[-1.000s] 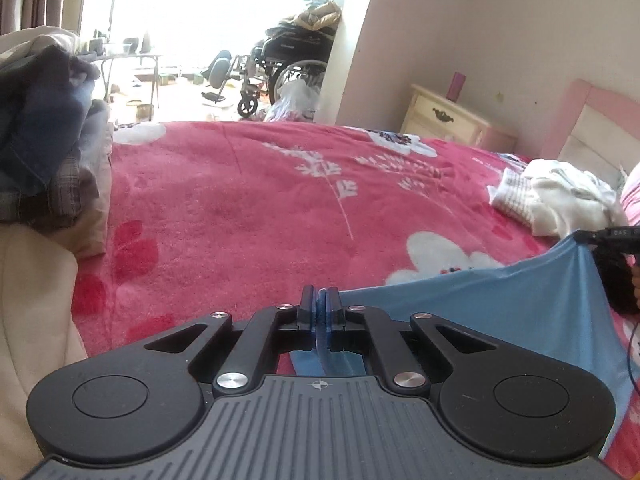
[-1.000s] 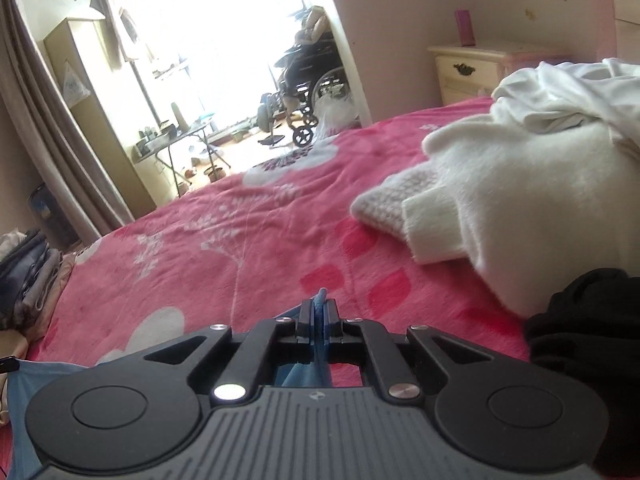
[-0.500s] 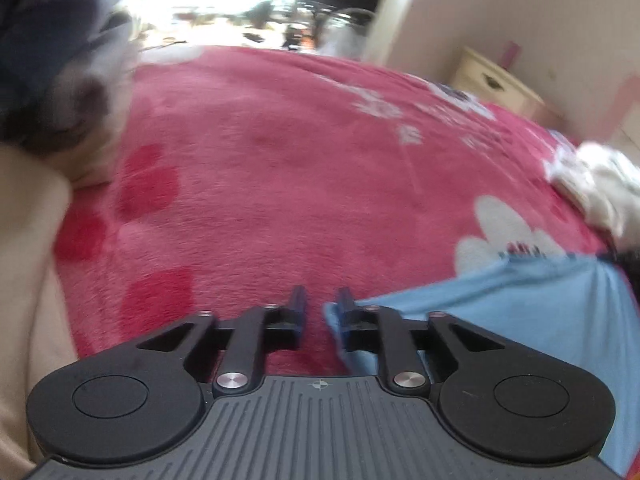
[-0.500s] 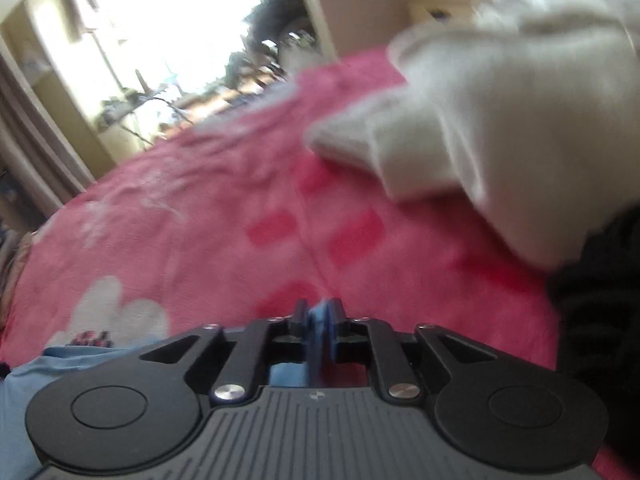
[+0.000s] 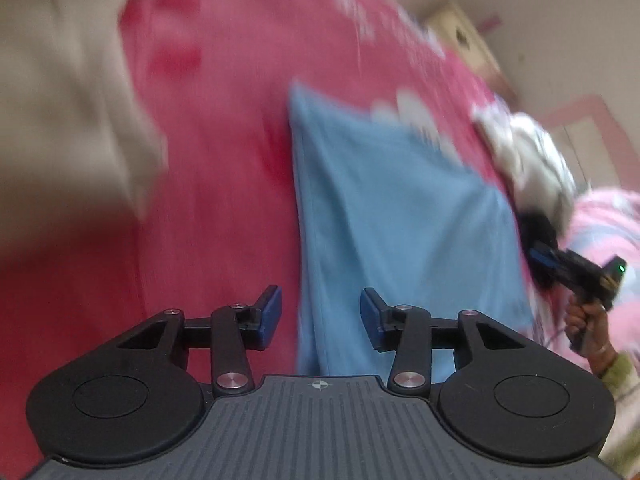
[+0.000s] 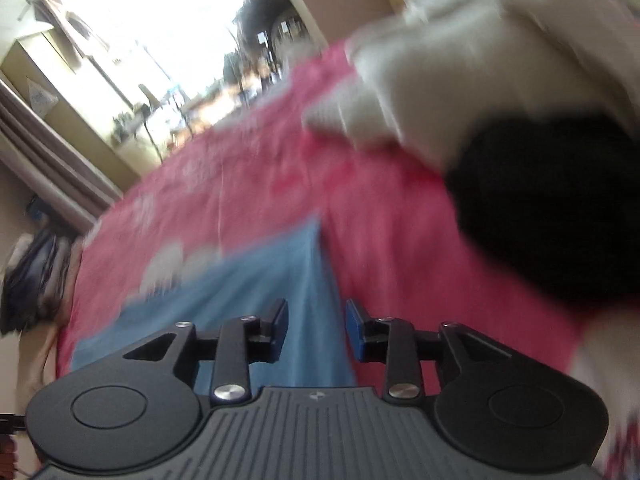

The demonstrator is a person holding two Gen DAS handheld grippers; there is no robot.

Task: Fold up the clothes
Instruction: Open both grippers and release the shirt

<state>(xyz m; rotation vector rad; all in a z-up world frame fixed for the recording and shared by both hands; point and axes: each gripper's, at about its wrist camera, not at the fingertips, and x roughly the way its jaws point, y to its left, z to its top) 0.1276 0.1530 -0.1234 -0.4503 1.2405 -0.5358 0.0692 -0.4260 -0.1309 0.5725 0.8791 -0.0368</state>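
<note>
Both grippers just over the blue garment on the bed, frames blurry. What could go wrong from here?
1. The blue garment lies flat on the pink blanket. The left gripper and right gripper are opening with nothing pinched; a regrasp might catch blanket pile too.
2. The black garment and white clothes lie near the blue edge and may get dragged in.
3. Motion blur makes edge aiming uncertain.

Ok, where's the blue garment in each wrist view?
Left wrist: blue garment fills centre-right, running down between the open left gripper.
Right wrist: lower left of centre, its edge ahead of the right gripper.
Shared landmark: white clothes pile.
</note>
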